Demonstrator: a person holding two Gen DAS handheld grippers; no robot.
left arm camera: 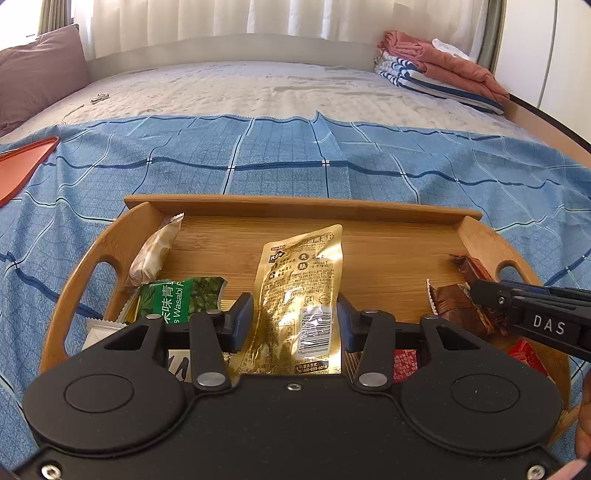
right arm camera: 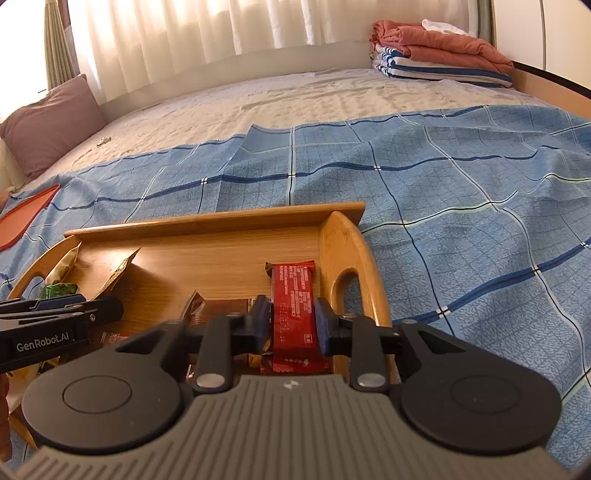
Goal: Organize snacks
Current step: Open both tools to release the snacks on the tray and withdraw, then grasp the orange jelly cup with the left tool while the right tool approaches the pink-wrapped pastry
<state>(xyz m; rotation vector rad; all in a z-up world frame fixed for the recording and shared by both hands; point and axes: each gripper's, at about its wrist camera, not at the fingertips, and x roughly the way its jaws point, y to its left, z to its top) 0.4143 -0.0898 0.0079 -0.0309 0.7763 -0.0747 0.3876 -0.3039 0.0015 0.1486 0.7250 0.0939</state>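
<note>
left hand-held gripper: pads clamp gold pouch over wooden tray, ready to lay | right hand-held gripper: jaws part-open, straddling red bar near handle side

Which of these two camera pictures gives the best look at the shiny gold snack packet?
The left wrist view: the gold packet fills the middle, lit, its print and barcode readable, between the fingers of the left hand-held gripper. The right wrist view shows only a dark edge-on sliver of it over the wooden tray.

This is a bedroom at home: a big bed, a pillow, folded blankets and curtains.
</note>
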